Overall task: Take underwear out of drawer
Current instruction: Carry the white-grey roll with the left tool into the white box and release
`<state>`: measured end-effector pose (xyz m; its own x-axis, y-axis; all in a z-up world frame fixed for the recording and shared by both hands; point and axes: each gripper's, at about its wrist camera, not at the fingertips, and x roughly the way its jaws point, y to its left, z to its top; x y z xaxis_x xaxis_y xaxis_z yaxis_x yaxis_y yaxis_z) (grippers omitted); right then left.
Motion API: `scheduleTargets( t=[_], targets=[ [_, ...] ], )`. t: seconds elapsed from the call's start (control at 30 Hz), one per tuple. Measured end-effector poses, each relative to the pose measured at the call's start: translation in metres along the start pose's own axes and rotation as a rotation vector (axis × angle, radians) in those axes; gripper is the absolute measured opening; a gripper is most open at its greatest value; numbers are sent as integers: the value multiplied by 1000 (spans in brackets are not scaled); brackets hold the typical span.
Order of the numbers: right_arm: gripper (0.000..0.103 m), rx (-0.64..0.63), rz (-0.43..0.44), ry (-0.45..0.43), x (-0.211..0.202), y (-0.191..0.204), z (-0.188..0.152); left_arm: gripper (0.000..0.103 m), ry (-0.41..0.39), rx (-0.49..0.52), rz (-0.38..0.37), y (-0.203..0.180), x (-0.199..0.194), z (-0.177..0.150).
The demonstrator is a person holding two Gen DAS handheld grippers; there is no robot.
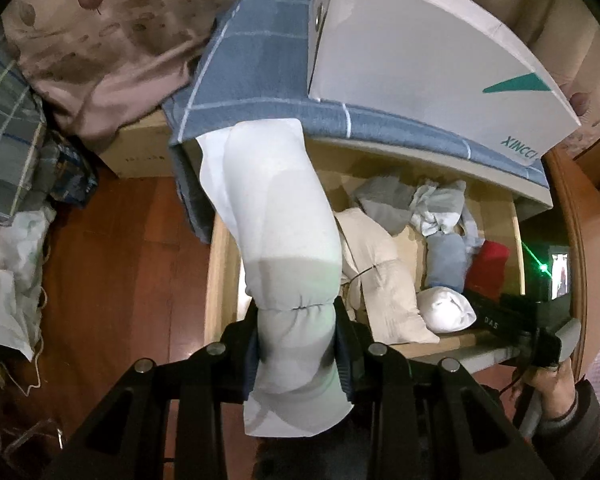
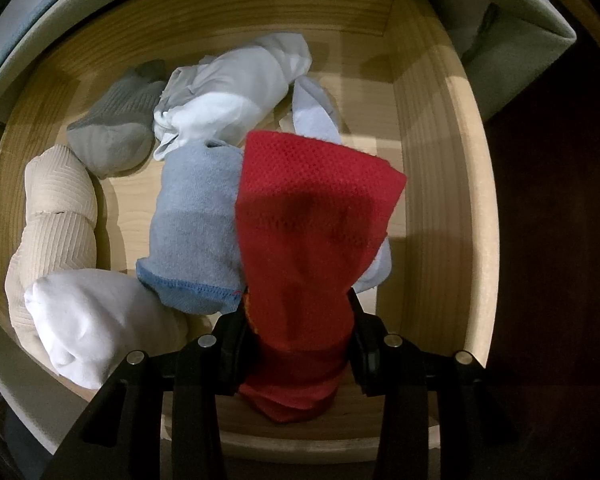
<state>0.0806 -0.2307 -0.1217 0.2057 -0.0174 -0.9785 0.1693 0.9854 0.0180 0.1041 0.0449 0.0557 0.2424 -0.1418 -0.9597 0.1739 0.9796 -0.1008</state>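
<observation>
I've got my left hand-held gripper (image 1: 296, 344) clamped on a pale rolled pair (image 1: 280, 216), right hand-held gripper (image 2: 296, 336) pinching the red one (image 2: 312, 216), so both lift clear of the drawer (image 2: 432, 184).

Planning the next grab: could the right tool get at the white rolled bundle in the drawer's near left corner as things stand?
Probably not yet: the right tool is shut on the red garment. The white bundle itself lies uncovered on top.

red mesh underwear (image 2: 312, 216); blue checked cloth (image 1: 252, 64)
</observation>
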Motion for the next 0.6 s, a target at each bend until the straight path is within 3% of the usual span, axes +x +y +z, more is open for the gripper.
scheduleTargets(
  t=[0.27,0.6],
  targets=[
    [36,-1,-25,-22,-6,6,0,32,-128,16,9,-3,-49,9],
    [35,-12,-56,-53,-13,12,-4,32,-358,121,32,-27,-125,54]
  ],
)
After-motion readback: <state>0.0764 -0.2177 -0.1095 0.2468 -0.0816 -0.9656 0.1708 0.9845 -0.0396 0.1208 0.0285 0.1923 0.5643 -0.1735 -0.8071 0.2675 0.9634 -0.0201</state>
